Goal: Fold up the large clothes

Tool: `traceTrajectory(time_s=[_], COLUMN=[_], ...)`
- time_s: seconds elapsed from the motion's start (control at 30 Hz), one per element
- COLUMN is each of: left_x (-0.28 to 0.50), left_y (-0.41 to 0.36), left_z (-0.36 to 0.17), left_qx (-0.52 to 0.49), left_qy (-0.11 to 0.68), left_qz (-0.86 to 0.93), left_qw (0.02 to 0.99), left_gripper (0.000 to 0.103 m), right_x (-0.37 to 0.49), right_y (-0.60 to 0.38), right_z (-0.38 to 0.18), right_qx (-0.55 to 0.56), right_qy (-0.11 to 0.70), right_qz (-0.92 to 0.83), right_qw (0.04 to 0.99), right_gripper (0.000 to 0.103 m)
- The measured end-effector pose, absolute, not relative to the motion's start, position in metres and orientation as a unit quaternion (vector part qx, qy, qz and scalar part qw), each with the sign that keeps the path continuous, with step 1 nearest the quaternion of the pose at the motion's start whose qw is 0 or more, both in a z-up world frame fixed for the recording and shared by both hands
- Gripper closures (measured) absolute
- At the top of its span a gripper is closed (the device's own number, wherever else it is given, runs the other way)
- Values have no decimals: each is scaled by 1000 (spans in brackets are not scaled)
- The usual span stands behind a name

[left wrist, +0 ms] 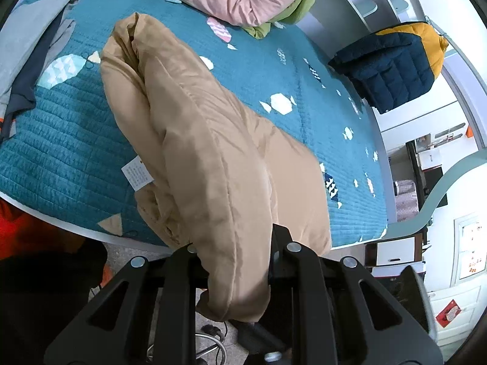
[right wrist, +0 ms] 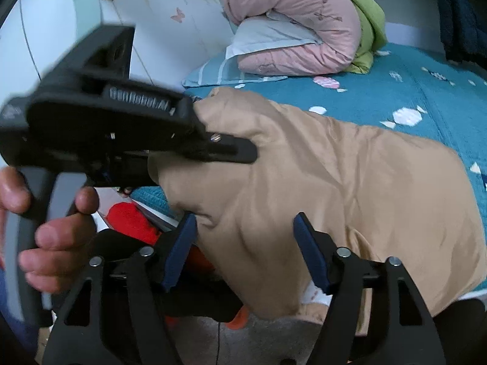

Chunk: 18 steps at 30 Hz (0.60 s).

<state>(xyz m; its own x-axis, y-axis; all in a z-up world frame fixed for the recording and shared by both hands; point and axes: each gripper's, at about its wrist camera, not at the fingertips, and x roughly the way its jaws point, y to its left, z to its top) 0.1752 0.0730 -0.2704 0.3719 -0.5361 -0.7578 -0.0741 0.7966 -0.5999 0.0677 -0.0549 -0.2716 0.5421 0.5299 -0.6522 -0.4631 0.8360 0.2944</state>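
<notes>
L gripper (left wrist: 234, 243) was clamped on coat (left wrist: 194, 140); R gripper (right wrist: 243, 249) gaped, held nothing. Risk: coat sagged at 6 o'clock, single grip could slip.

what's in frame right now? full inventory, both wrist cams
tan jacket: 1, tan, across the bed, near end lifted off the edge
bedspread: 1, teal with pale shapes, covering the bed
rolled quilt: 1, pink with green lining, head of the bed
pillow: 1, pale striped, under the quilt
puffer jacket: 1, navy and yellow, far bed edge
grey garment: 1, grey and dark, bed corner
left claw: 1, black, shut on the tan jacket
right claw: 1, black with blue pads, open, jacket between
hand: 1, on the left claw's handle
</notes>
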Motion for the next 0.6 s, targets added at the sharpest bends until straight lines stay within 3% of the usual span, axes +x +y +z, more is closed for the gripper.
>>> traceTrajectory(time_s=[0.33,0.37,0.4,0.5,0.6], left_x=[188,189,191,192,190], left_y=[56,55,53,54,60], left_z=[-262,-262,-261,-259,-255], left_qx=[-304,-305,-300,-298,-320], left_qy=[542,543,543,537,519], left_qz=[-176,-177,-175,-173,-200], left_qw=[763,762,764,770,767], left_gripper=[84,84,84,81,73], right_x=[91,96,101,116,123], right_y=[-48,-50,-54,-72,-93], right_z=[-272,-273,-274,-279,-280], right_qx=[54,64,75,136,206], right_qy=[339,339,342,355,363], right_qz=[245,241,239,263,289], right_qw=[907,907,906,887,862], right_gripper=[30,35,53,77,81])
